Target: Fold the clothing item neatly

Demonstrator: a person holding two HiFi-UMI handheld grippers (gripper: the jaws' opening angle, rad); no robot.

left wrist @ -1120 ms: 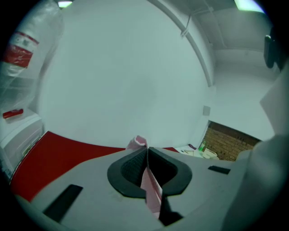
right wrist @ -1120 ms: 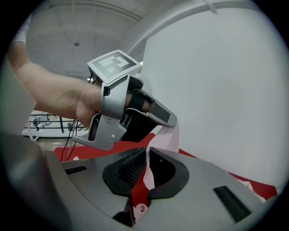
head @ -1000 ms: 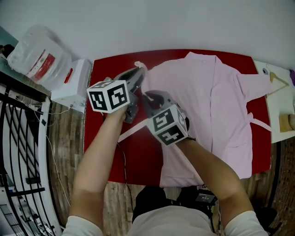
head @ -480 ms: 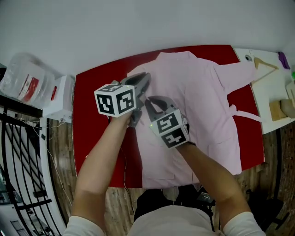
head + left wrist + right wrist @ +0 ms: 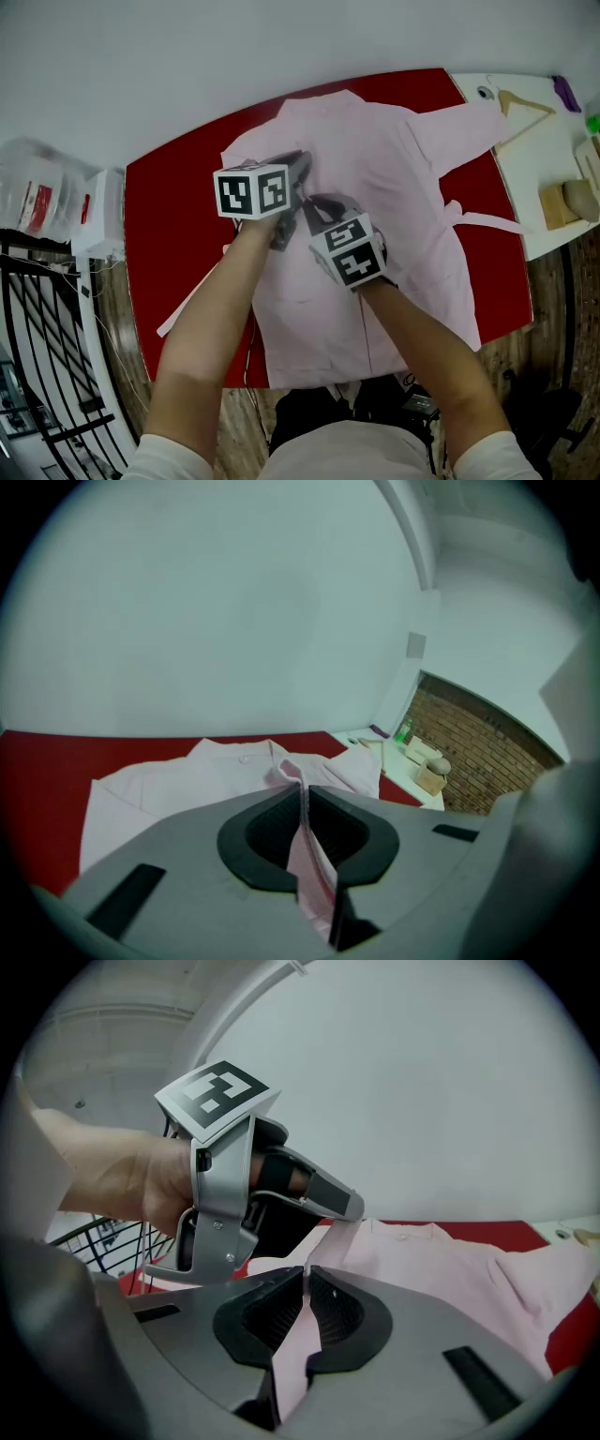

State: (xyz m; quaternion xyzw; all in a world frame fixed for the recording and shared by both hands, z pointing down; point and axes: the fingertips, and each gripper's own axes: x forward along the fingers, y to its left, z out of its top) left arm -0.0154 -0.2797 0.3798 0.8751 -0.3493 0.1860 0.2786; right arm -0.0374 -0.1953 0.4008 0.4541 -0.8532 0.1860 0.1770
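A pale pink garment point(image 5: 412, 178) lies spread on the red table point(image 5: 169, 216), collar toward the wall. Both grippers hover over its upper left part, close together. My left gripper point(image 5: 298, 169) is shut on a fold of the pink fabric point(image 5: 314, 878), which runs up between its pads. My right gripper point(image 5: 315, 202), just beside it, is shut on another strip of the same pink fabric point(image 5: 292, 1344). In the right gripper view the left gripper point(image 5: 352, 1209) shows with cloth hanging from its tip. A thin pink tie point(image 5: 483, 221) trails off the garment's right side.
A white side table point(image 5: 553, 159) at the right carries a wooden hanger point(image 5: 520, 101) and a wooden block point(image 5: 562, 202). A plastic bag point(image 5: 37, 192) and white box point(image 5: 98, 225) sit left of the red table. Black metal railing point(image 5: 37, 356) stands at lower left.
Both grippers have moved right and down, from the garment's left edge to over its body, drawing the held pink fabric across with them. The jaws stayed shut.
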